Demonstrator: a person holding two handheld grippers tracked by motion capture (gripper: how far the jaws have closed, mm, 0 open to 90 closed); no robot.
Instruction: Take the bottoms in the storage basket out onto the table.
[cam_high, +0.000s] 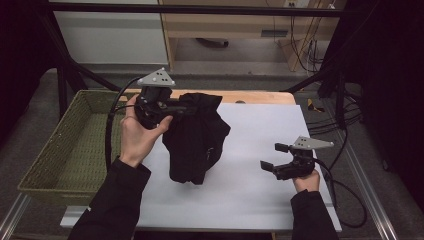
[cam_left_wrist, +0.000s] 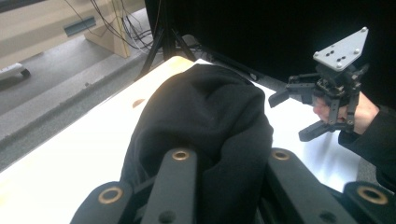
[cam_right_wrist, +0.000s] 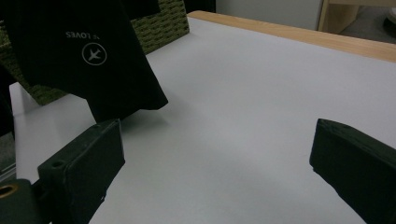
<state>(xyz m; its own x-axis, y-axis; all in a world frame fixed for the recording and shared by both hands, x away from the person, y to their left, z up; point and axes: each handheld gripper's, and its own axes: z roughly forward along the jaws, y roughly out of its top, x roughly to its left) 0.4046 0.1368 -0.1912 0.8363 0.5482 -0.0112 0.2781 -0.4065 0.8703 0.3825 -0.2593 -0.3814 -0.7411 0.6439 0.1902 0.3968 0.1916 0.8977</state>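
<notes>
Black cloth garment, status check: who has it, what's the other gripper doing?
Left gripper shut on black cloth garment, held up over white table sheet. Right gripper open, empty, apart. Green woven basket sits left; nothing in between.

Wooden table (cam_high: 260, 96), white sheet (cam_high: 260, 150) on top, green wicker basket (cam_high: 60, 150) alongside

A grey carpeted floor (cam_high: 225, 70) is seen beyond the white-topped, wood-edged table (cam_high: 260, 150). A pale wooden desk (cam_high: 240, 25) with dangling black cables (cam_high: 305, 50) is set against the back, flanked by black metal frame bars (cam_high: 65, 55).
</notes>
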